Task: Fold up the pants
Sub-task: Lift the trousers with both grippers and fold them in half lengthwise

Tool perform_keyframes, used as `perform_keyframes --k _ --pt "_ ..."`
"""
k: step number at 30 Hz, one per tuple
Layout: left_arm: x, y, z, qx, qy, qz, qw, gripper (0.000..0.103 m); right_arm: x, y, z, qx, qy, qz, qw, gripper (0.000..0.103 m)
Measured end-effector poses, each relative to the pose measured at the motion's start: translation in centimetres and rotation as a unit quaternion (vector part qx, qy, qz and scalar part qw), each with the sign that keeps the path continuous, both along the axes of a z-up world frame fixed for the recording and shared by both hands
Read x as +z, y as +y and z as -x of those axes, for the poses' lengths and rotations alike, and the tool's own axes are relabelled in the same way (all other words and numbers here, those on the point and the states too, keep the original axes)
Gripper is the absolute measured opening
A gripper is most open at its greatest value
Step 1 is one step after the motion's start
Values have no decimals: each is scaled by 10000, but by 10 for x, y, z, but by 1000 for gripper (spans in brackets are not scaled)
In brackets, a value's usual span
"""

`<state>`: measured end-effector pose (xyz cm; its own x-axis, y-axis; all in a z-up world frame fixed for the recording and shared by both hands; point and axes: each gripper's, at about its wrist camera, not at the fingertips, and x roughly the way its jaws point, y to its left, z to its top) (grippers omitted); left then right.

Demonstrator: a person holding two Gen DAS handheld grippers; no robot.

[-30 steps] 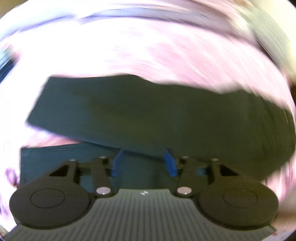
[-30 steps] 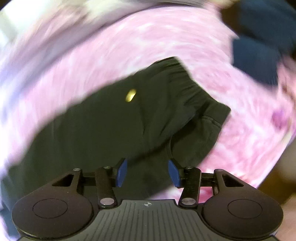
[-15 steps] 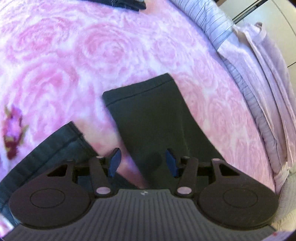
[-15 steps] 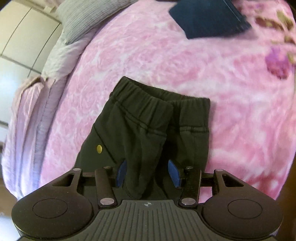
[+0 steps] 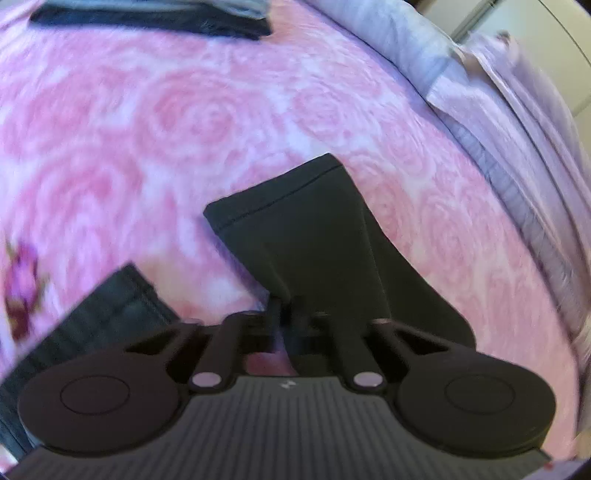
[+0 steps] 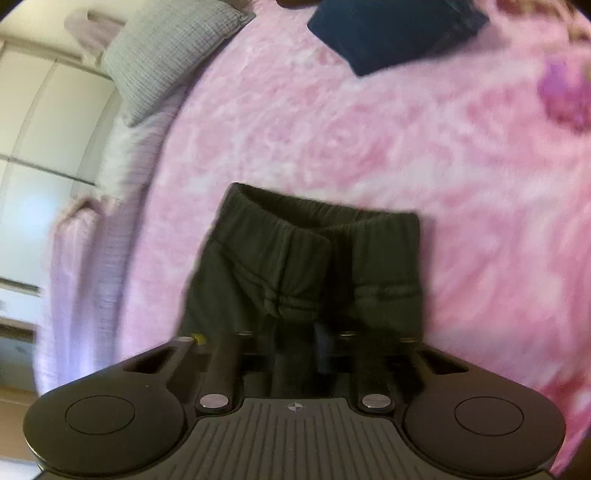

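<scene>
Two grippers are both clamped on one pair of dark charcoal cotton pants (image 5: pixel 325 236) that lies on a bed covered by a pink fleece blanket with a rose pattern (image 5: pixel 155 122). In the left wrist view the left gripper (image 5: pixel 286 314) has just finished closing its jaws, and they now pinch the near left edge of the leg end, whose stitched hem points toward the far left. In the right wrist view the right gripper (image 6: pixel 295 332) has likewise just been closing, and a fold of fabric sits pressed between its jaws just below the gathered elastic waistband (image 6: pixel 317 218), which runs across the far edge of the garment. A small yellow dot (image 6: pixel 198 338) shows on the cloth at the near left, beside the gripper's frame. Near left of the left gripper lies a dark denim garment with a stitched seam (image 5: pixel 107 314), touching the blanket and apart from the pants. A second dark folded garment (image 5: pixel 147 18) lies at the far edge of the bed in that view. In the right wrist view a folded navy blue cloth (image 6: pixel 395 29) rests at the far right of the blanket, well apart from the waistband. A grey waffle-knit pillow (image 6: pixel 166 55) sits at the far left, with pale lilac bedding (image 6: pixel 74 258) hanging along the left edge of the bed.
</scene>
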<state>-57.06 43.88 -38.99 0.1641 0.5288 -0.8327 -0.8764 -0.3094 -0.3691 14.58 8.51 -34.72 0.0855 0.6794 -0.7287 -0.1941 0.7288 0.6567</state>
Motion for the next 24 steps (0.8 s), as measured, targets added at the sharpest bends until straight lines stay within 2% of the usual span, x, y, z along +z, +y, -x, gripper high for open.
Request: perform_keyframes --k 2,4,7,9,11,14,15,18,22,24 --pt "17 2 -4 -161 193 -172 9995 1 14 4 0 137 -274 -16 9995 11" --pt "42 -4 -5 -308 233 -503 9980 1 34 5 -3 254 -416 -258 9985 10" --pt "87 -37 5 -416 297 -1046 9932 1 61 -5 -7 407 -412 -673 9961 9" --pt "101 -75 20 -328 311 -1168 9921 2 67 -16 -8 480 -406 -648 9959 9" --pt "87 -113 34 -234 346 -915 9949 2 56 -29 -11 502 -288 -335 9978 9" --pt "35 -149 48 135 229 -136 9996 2 26 -36 -14 440 -41 242 9987 10" --pt "21 -156 52 305 161 0 9994 2 19 -35 -14 441 -20 350 9984 10" --pt "7 -169 59 758 -203 -177 9968 1 21 -28 -12 462 -117 288 9984 10" --pt "20 -173 56 551 -14 -292 9981 2 33 -19 -17 738 -231 378 9963 10" --pt "33 -176 57 480 -5 -468 9978 2 41 -19 -16 806 -256 233 9961 10"
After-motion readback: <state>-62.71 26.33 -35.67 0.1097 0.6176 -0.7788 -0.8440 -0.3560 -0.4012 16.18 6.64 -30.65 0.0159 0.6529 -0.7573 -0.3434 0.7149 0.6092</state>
